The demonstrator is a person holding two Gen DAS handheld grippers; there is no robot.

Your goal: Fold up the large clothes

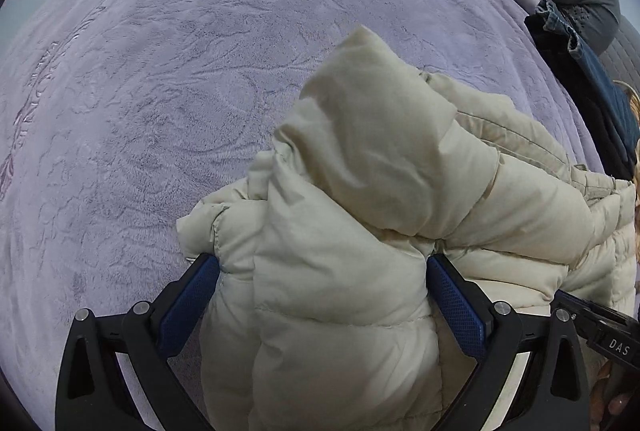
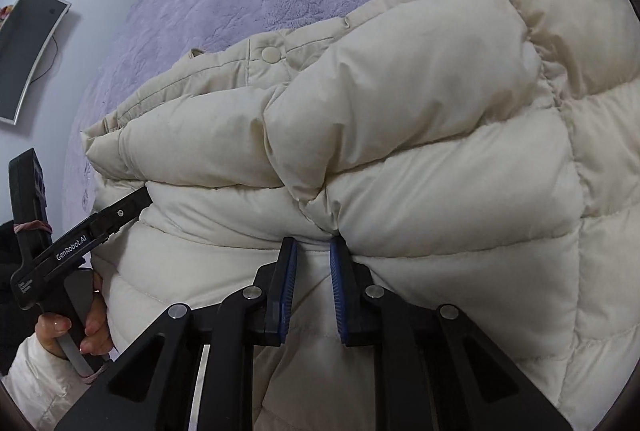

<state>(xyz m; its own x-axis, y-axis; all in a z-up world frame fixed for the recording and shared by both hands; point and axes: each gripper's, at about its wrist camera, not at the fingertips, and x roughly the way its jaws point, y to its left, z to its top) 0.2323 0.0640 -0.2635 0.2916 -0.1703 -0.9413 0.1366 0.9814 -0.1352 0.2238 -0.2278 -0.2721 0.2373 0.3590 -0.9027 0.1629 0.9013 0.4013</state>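
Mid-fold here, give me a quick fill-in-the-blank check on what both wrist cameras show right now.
1. The puffer jacket is ____ in colour.
2. It lies on a ____ blanket.
3. The right gripper is pinched ____ on a fold of the jacket.
4. The left gripper has its blue pads spread ____ around a bulky jacket section.

Missing words: cream; purple; shut; wide

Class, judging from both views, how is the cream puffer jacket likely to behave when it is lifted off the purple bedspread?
The jacket will probably flop and sag: it already drapes in soft folds. Its puffy quilted panels suggest it is light for its bulk. The smooth fabric may slip.
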